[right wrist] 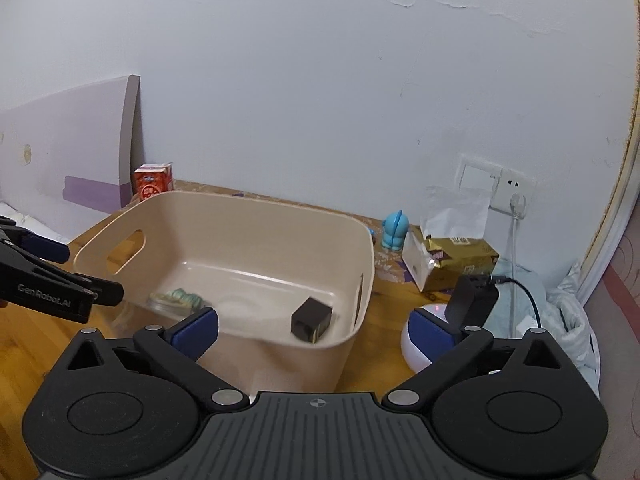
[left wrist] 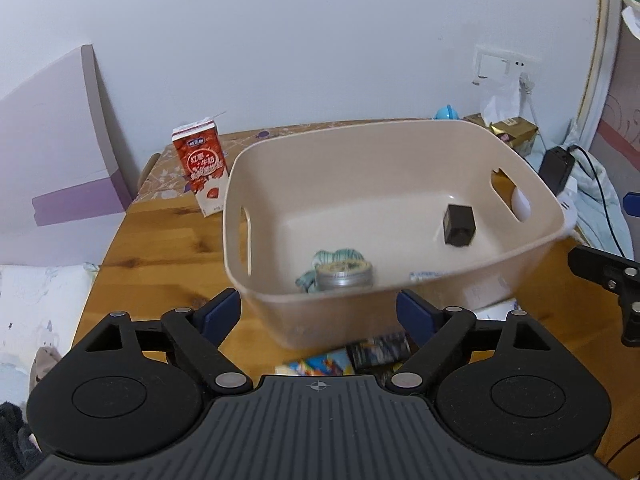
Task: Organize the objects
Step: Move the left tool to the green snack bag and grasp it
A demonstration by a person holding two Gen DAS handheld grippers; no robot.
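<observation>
- A beige plastic bin [left wrist: 280, 184] with rounded corners and a cut-out handle slot in each end wall is sitting on the wooden table [left wrist: 160, 248], near the wall.
- Inside it, a small black box [left wrist: 458, 226] is lying tilted towards the right end, and a round metal tin [left wrist: 345, 275] is resting against a bunched green-and-white cloth [left wrist: 334, 258] at the left end.
- The left gripper [left wrist: 319, 312] is hovering spread wide at the bin's near wall, holding nothing.
- The right gripper [right wrist: 316, 330] is likewise gaping wide and holding nothing, at the bin's right end.
- A red milk carton [left wrist: 202, 168] is standing upright behind the bin's left end.
- Colourful packets [left wrist: 352, 356] are lying on the table just in front of the bin.
- A blue figurine [right wrist: 394, 230] and a gold packet [right wrist: 460, 260] are sitting well to the right.
</observation>
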